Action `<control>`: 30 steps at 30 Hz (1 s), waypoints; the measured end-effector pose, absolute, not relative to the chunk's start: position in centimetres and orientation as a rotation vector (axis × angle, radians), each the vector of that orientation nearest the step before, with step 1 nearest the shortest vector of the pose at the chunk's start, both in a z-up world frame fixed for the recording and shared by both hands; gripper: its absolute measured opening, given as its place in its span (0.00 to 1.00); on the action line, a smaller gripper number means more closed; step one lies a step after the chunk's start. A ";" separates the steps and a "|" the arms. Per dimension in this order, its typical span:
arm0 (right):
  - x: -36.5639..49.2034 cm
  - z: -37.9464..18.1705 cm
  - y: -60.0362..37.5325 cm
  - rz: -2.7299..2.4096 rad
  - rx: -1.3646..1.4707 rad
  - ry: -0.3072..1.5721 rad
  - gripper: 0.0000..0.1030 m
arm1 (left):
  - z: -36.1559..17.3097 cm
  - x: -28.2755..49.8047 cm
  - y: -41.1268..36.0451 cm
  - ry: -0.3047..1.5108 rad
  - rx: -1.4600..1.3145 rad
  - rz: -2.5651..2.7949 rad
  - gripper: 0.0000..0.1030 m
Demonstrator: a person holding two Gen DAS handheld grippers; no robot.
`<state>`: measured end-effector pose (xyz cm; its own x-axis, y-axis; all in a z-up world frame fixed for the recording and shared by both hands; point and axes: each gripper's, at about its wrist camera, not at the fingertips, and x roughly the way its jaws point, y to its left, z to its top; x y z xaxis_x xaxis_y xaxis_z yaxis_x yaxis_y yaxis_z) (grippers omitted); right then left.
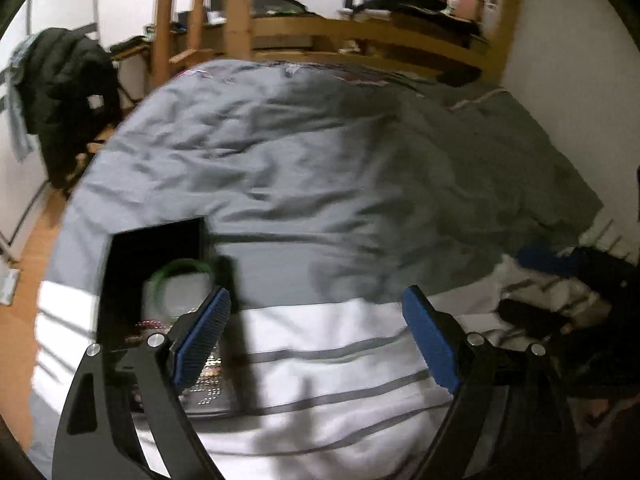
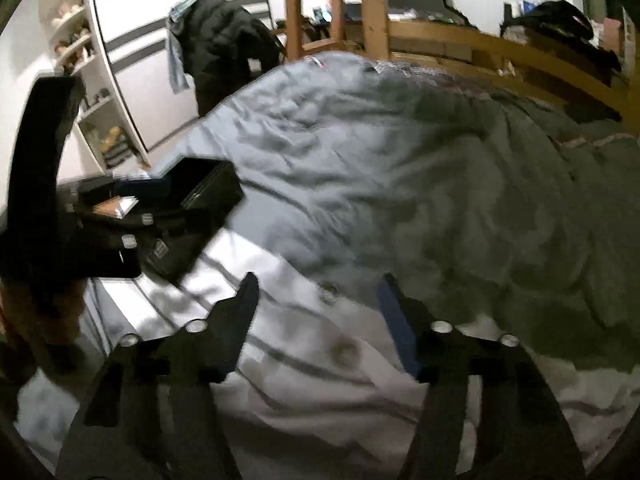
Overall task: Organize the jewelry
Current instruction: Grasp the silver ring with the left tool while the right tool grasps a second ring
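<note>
A black jewelry box (image 1: 132, 264) lies open on the bed at the lower left of the left wrist view. A green bangle (image 1: 176, 276) and beaded pieces (image 1: 208, 376) lie in it, partly behind my left finger. My left gripper (image 1: 316, 320) is open and empty, just right of the box. In the right wrist view the box (image 2: 204, 188) is far left, with the left gripper (image 2: 100, 232) over it. My right gripper (image 2: 318, 308) is open and empty above the white striped cover, near two small ring-like items (image 2: 344, 350), blurred.
A grey duvet (image 1: 320, 160) covers the bed, with a white striped sheet (image 1: 320, 360) at the front. A wooden ladder and bed frame (image 1: 240, 8) stand behind. A black jacket (image 1: 68, 92) hangs at the left. White shelves (image 2: 92, 92) stand beside the bed.
</note>
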<state>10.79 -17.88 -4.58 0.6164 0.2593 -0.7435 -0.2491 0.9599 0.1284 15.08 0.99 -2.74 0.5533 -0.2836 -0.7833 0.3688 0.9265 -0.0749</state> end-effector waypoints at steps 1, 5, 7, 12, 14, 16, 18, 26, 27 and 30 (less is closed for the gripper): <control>10.8 -5.2 -18.2 0.285 0.010 0.873 0.49 | -3.2 15.3 0.0 0.911 0.111 -0.401 0.84; 10.7 -7.5 -18.9 0.295 0.007 0.906 0.47 | -4.6 16.0 -3.0 0.912 0.162 -0.451 0.84; 10.5 -8.6 -18.9 0.317 0.010 0.928 0.45 | -5.7 16.1 -4.6 0.923 0.199 -0.487 0.83; 11.5 -11.7 -19.6 0.320 0.036 0.993 0.40 | -9.4 17.1 -7.4 0.997 0.292 -0.542 0.66; 12.0 -12.7 -19.7 0.333 0.047 1.020 0.38 | -10.5 17.4 -7.7 1.024 0.296 -0.570 0.60; 12.0 -13.3 -19.2 0.342 0.025 1.029 0.37 | -11.4 17.3 -7.9 1.031 0.304 -0.597 0.59; 12.1 -13.7 -18.6 0.355 -0.012 1.040 0.36 | -12.0 17.0 -8.1 1.034 0.313 -0.630 0.59; 12.5 -14.5 -18.5 0.366 -0.028 1.057 0.23 | -12.6 17.4 -8.2 1.035 0.290 -0.686 0.45; 12.5 -14.5 -18.6 0.360 -0.031 1.054 0.20 | -12.7 17.4 -8.2 1.037 0.285 -0.692 0.39; 12.7 -14.2 -19.0 0.342 -0.011 1.046 0.19 | -12.9 17.5 -8.5 1.054 0.284 -0.701 0.24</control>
<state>12.68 -18.98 -14.22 0.4531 0.2717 -0.8491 -0.2817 0.9473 0.1527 17.48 -8.46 -12.94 0.3050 -0.3904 -0.8686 0.6499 0.7520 -0.1098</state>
